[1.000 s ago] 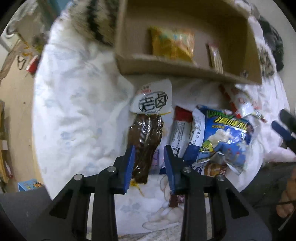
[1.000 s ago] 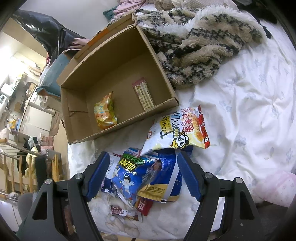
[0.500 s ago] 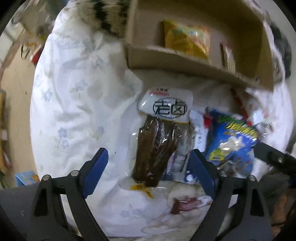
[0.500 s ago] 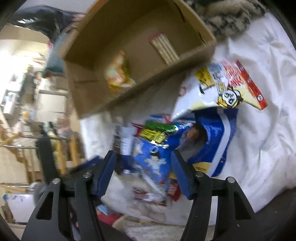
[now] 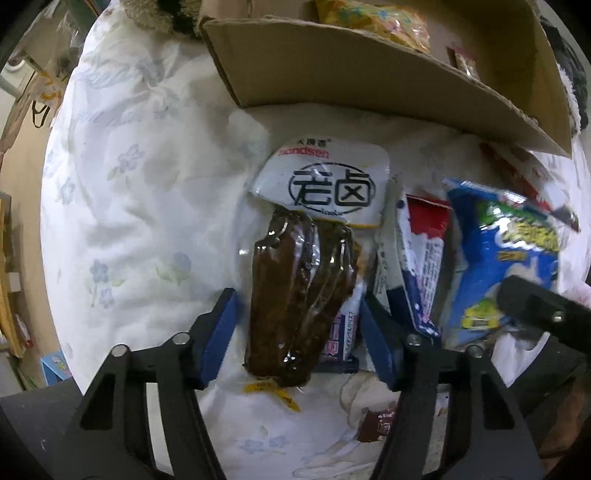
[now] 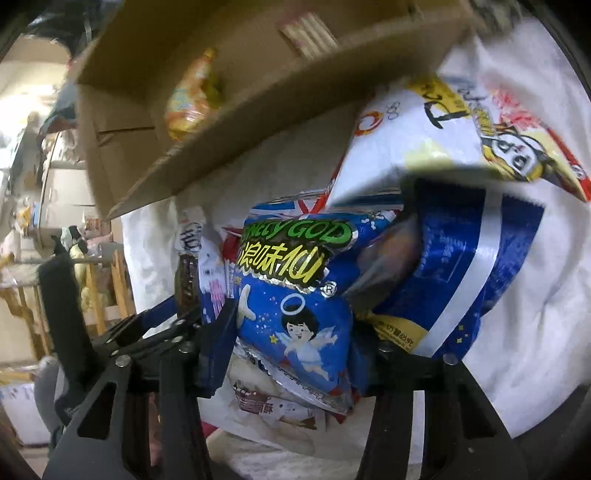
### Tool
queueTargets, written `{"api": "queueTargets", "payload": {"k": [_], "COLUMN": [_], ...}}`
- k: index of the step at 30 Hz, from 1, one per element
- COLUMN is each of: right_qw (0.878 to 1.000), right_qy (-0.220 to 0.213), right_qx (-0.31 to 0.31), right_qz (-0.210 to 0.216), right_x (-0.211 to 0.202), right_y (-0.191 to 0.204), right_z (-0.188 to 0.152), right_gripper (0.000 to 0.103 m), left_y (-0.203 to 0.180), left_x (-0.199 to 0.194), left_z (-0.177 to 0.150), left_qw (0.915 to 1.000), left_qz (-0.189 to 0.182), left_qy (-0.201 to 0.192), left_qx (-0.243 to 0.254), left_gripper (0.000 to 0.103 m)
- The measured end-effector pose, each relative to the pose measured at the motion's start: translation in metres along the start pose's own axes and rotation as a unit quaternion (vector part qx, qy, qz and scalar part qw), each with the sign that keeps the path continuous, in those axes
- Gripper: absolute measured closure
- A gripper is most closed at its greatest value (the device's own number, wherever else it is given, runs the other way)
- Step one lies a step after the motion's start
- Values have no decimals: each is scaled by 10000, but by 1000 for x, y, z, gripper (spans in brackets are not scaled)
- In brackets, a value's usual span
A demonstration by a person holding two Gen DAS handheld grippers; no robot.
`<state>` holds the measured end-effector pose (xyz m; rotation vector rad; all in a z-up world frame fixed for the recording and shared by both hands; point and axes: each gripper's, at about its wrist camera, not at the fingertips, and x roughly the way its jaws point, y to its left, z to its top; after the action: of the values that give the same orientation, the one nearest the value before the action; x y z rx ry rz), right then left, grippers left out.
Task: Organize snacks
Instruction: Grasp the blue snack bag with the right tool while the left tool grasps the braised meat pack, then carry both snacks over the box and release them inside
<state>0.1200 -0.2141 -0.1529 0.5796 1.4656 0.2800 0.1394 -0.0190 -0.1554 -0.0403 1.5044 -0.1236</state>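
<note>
A clear pack of brown braised meat with a white label [image 5: 306, 280] lies on the white bed sheet. My left gripper [image 5: 299, 321] is open, with one finger on each side of the pack's lower end. A blue angel-print snack bag [image 6: 295, 317] lies on the snack pile; it also shows in the left wrist view [image 5: 502, 258]. My right gripper [image 6: 291, 339] is open around its lower end, fingers close to its sides. The cardboard box [image 5: 369, 74] just beyond holds a yellow snack bag [image 6: 192, 99] and a striped pack [image 6: 306, 33].
A white and yellow chip bag [image 6: 461, 136] and a dark blue bag [image 6: 454, 277] lie right of the angel bag. A red and white pack [image 5: 424, 251] and a small brown bar [image 5: 376, 424] lie on the sheet. The bed edge drops off at left.
Both grippers have moved forward and down onto the snacks. The left jaws opened wide, then narrowed around the meat pack. The right jaws now straddle the blue angel bag.
</note>
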Motion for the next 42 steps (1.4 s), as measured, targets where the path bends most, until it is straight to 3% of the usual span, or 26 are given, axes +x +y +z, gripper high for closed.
{"api": "queueTargets", "payload": {"k": [6, 12, 19, 21, 24, 26, 30, 37, 42], "right_qw": [9991, 9919, 9814, 9796, 9748, 9714, 9679, 9669, 9673], "right_qy": [-155, -534, -1078, -1184, -1427, -1655, -1927, -2118, -2118], "right_qx": [-140, -427, -626, -594, -633, -736, -932, -1147, -1227], "right_qz": [367, 1068, 1460, 1511, 1591, 1537, 1320, 846, 670], "right_x": [-28, -65, -94, -97, -111, -122, -138, -152, -149], "right_y": [0, 1, 3, 3, 5, 9, 23, 41, 44], "right_z": [-13, -20, -20, -20, -16, -13, 2, 47, 82], "right_gripper": [52, 52, 52, 52, 52, 52, 52, 52, 52], "left_y": [-1, 19, 24, 23, 16, 11, 12, 4, -16], "left_x": [-19, -53, -113, -129, -153, -169, -188, -186, -171], "left_z": [-10, -31, -55, -47, -44, -37, -12, 44, 72], "left_qw": [9998, 9984, 9908, 9874, 9776, 9701, 9632, 9647, 9633], "left_qz": [-39, -66, -79, -135, -143, -123, -172, -359, -138], "left_qy": [-174, -465, -1317, -1556, -2090, -2420, -2684, -2604, -2680], "left_qx": [-63, -327, -292, -253, -187, -135, -38, -150, 117], "left_gripper": [56, 56, 56, 56, 56, 56, 56, 56, 56]}}
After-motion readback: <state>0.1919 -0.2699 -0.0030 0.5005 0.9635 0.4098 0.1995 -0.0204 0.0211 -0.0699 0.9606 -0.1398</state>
